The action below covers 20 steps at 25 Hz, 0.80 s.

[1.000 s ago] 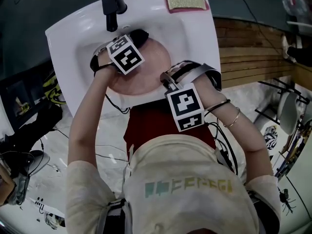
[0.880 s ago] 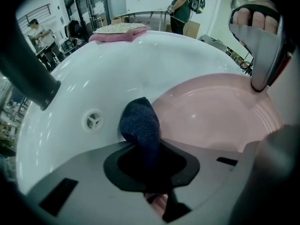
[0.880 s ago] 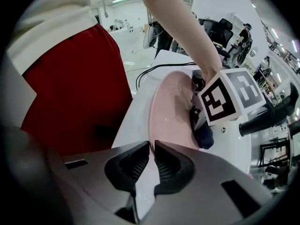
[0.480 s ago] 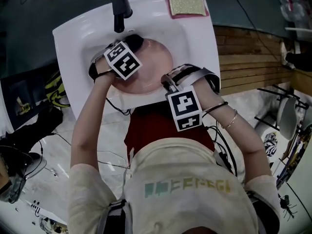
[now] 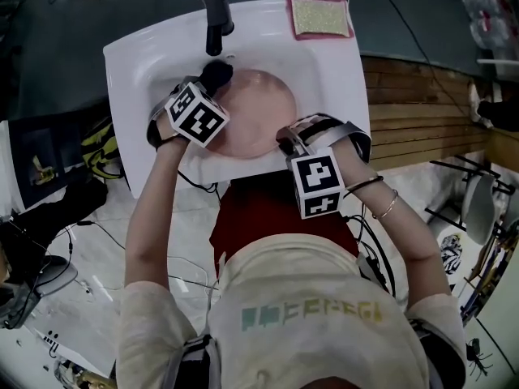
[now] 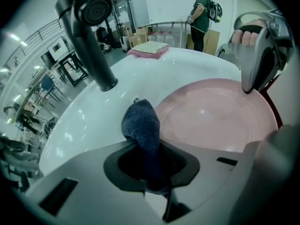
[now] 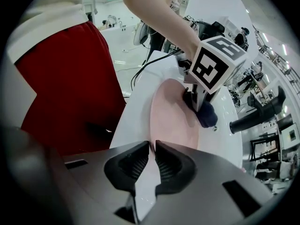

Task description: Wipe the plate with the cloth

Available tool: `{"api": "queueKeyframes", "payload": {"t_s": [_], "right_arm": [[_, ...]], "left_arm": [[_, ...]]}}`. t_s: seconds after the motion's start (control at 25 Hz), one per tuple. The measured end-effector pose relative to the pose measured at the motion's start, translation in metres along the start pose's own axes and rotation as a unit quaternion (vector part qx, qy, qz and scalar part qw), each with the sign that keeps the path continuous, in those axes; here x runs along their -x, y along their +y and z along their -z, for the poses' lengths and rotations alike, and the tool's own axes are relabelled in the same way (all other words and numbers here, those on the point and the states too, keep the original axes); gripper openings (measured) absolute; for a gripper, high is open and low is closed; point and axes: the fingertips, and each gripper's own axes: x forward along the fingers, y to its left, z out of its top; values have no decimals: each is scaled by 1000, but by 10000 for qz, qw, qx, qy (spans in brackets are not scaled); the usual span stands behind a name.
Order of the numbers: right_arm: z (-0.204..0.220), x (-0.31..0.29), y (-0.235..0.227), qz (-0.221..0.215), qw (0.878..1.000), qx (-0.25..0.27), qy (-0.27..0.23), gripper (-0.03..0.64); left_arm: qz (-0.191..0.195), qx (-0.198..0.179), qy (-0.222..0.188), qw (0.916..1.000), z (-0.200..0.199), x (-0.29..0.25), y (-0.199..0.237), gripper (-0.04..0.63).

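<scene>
Since the earlier frame, the left gripper (image 5: 209, 87) has been drawn off the middle of the plate (image 5: 259, 116) toward its rim on the faucet side, and the cloth (image 5: 216, 74) has been carried with it. The right gripper (image 5: 285, 140) is found at the same spot on the near rim.

The cloth (image 6: 143, 125) is clamped between the left gripper's (image 6: 150, 167) jaws, which are closed tightly on it. A rounded wad of dark blue, nubbly terry is seen sticking out just ahead of the jaw tips, at the plate's edge where it meets the basin. The plate (image 6: 220, 111) is spread ahead of and to the right of those jaws: round, shallow, pale pink and glossy, with soft highlights on its surface.

At the right gripper (image 7: 152, 146), the ribbed jaw pads are brought almost together, and the thin rim of the plate (image 7: 171, 111) is pinched in the slit between them. The plate is seen edge-on running away from those jaws, with the cloth (image 7: 206, 116) at its far side.

Around the plate lies a smooth white sink (image 5: 324, 63). A dark, cylindrical faucet (image 6: 89, 36) is seen beyond the left jaws, and a yellow-faced, pink-edged sponge (image 6: 147, 48) is laid flat on the far ledge.
</scene>
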Motion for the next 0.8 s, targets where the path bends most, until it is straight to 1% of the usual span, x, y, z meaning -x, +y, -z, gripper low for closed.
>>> {"api": "queueKeyframes", "payload": {"t_s": [0.2, 0.36, 0.52, 0.68, 0.8], "right_arm": [[-1, 3, 2, 35, 9999, -128, -40, 52], [-1, 6, 3, 55, 9994, -322, -145, 52], [-6, 8, 4, -30, 9976, -613, -320, 52], [-7, 12, 1, -92, 9942, -923, -545, 52], [-6, 13, -3, -99, 9921, -1079, -631, 52]], "left_arm": [[-169, 338, -266, 9989, 4, 19, 9, 80], [-190, 721, -531, 9958, 8, 35, 13, 80], [33, 1298, -898, 9875, 11, 49, 13, 80], [11, 1556, -1143, 9812, 11, 63, 17, 80], [25, 1780, -1367, 9745, 8, 71, 22, 80]]}}
